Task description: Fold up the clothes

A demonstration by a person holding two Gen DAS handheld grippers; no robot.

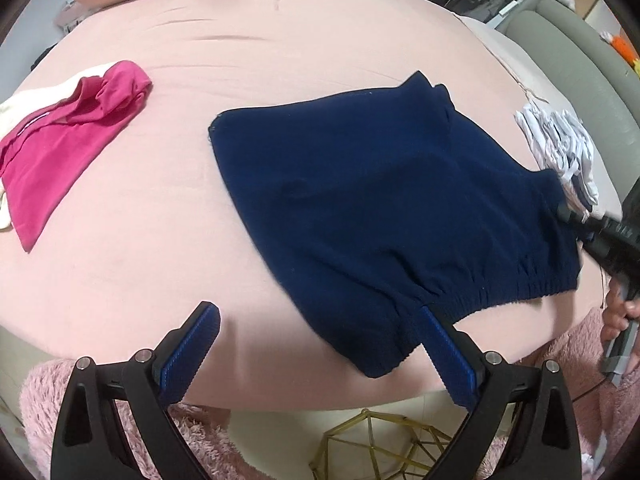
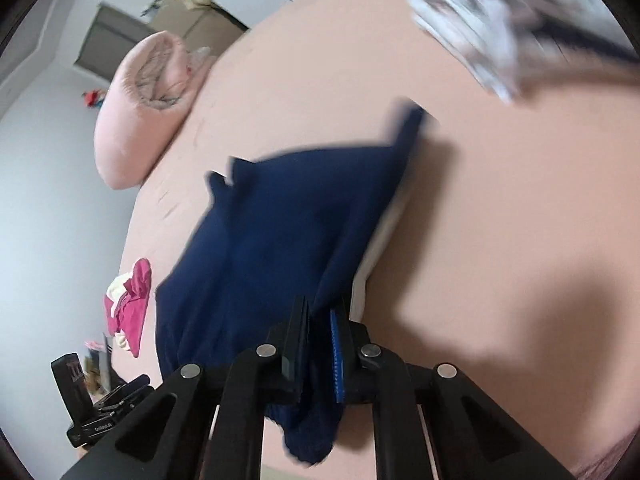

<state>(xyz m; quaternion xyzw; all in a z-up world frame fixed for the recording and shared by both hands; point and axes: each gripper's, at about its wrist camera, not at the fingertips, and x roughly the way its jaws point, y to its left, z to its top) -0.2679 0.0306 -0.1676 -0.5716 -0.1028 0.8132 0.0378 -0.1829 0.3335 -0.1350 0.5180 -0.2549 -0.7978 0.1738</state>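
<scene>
- Pink bedsheet point(image 1: 280, 60) covers a wide bed and fills the left wrist view, with a fluffy pink rug point(image 1: 200, 448) and a gold wire-frame basket point(image 1: 376, 444) below the bed's near edge at 6 o'clock.
- Navy blue knit garment with a gathered elastic band point(image 1: 380, 208) lies spread on the sheet right of centre, its band toward 5 o'clock.
- Left gripper point(image 1: 320, 330) stands with its blue-padded fingers point(image 1: 188, 354) wide apart; the right-hand finger touches the navy garment's near hem, the left-hand one sits over bare sheet.
- Magenta folded top point(image 1: 68, 140) rests at 9 o'clock, well apart from the navy garment; a white-and-grey patterned cloth pile point(image 1: 560, 152) lies at 3 o'clock, just beside it.
- Right gripper point(image 1: 568, 212) reaches in from 3 o'clock and pinches the garment's edge.
- Blurred by motion, the right wrist view shows the right gripper point(image 2: 318, 344) closed tight on the navy garment point(image 2: 280, 240), which hangs raised from it toward 12 o'clock over the bedsheet point(image 2: 500, 200).
- Pink pillow point(image 2: 140, 108) sits at 10 o'clock, the magenta top point(image 2: 132, 308) at 8 o'clock, the patterned pile point(image 2: 500, 20) at 1 o'clock, the left gripper's body point(image 2: 92, 404) at 7 o'clock.
</scene>
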